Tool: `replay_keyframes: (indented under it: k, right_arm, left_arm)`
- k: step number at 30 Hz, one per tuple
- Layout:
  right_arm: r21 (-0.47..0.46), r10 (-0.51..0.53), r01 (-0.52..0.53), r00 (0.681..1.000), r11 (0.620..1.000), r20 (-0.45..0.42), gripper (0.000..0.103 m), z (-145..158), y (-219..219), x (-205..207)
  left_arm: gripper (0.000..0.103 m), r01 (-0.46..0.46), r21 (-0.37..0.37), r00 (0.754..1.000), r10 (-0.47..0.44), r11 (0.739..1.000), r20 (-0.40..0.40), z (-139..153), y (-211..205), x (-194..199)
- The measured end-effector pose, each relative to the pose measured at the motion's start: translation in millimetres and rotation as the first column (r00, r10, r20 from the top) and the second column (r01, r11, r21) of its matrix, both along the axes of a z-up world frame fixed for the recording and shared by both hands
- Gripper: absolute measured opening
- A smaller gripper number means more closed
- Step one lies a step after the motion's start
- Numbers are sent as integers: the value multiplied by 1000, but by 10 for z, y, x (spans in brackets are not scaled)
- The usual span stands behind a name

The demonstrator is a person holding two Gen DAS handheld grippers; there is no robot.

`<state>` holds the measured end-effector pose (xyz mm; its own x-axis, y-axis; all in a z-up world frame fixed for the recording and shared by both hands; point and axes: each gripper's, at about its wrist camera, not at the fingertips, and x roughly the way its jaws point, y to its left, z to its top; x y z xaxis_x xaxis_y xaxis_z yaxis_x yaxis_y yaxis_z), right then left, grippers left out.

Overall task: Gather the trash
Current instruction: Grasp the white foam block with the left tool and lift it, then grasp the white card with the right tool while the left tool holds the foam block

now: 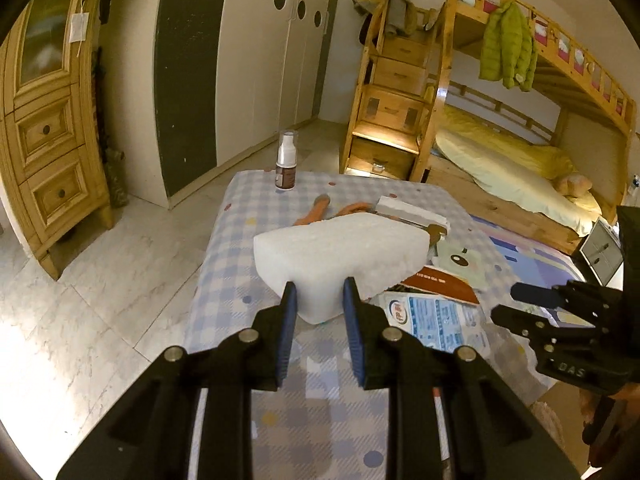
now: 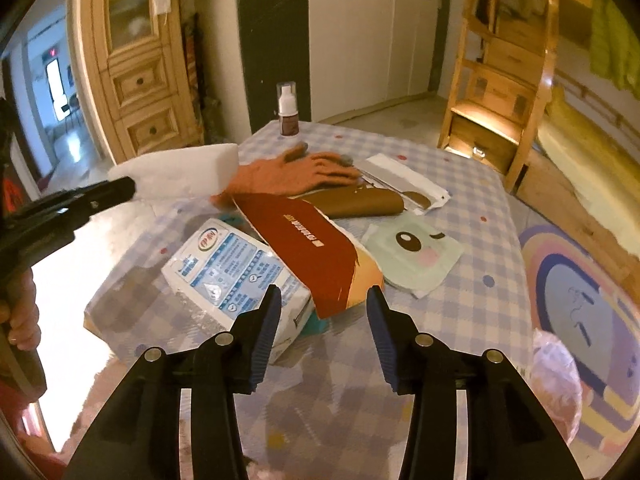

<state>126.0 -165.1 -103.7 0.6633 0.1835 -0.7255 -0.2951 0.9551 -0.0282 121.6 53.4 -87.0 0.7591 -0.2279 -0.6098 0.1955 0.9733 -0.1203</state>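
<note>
We hold the left tongs (image 1: 320, 292) pinched on the near corner of a white foam block (image 1: 340, 252), lifted above the checked tabletop (image 1: 240, 240); their blue pads press into the foam on both sides. In the right wrist view the same block (image 2: 180, 176) hangs at the far left, clear of the cloth.

Our right tongs (image 2: 324, 300) stand moderately wide with nothing between the pads, poised over the near end of a dark red cardboard sleeve (image 2: 312, 248) that leans across a white and blue tissue pack (image 2: 228, 268).

Right of the sleeve lies a pale green packet with a cartoon face (image 2: 416, 256). Farther back an orange glove (image 2: 296, 176) lies flat, beside a brown pouch (image 2: 360, 200) and a white strip of packaging (image 2: 400, 180). A small spray bottle (image 2: 287, 112) stands upright at the far edge of the tabletop.
</note>
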Motion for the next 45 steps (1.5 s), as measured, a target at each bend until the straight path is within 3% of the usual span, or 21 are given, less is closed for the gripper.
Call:
replay_keyframes:
  k: [11, 15, 21, 27, 43, 45]
  right_arm:
    - [-18, 43, -43, 999, 999, -22, 46, -99, 27, 176]
    - [-33, 27, -27, 1000, 999, -3, 53, -60, -86, 92]
    - [-75, 20, -23, 999, 997, -29, 63, -241, -205, -88]
    - [-59, 21, -23, 999, 998, -35, 63, -356, -200, 16]
    - [-180, 90, -81, 995, 980, 39, 61, -347, 37, 231]
    - [-186, 110, -100, 993, 978, 46, 53, -332, 75, 234]
  left_arm:
    - [22, -5, -5, 1000, 5, 1000, -1, -2, 21, 60]
    - [22, -16, -3, 1000, 16, 1000, 1, 1, 50, 88]
    - [22, 0, -11, 1000, 0, 1000, -14, -26, 7, 117]
    - [22, 12, -7, 1000, -13, 1000, -23, -29, -87, 120]
    - [22, 11, 6, 998, -11, 1000, -66, -170, -171, 260]
    - [22, 14, 7, 997, -14, 1000, -73, -191, -185, 277]
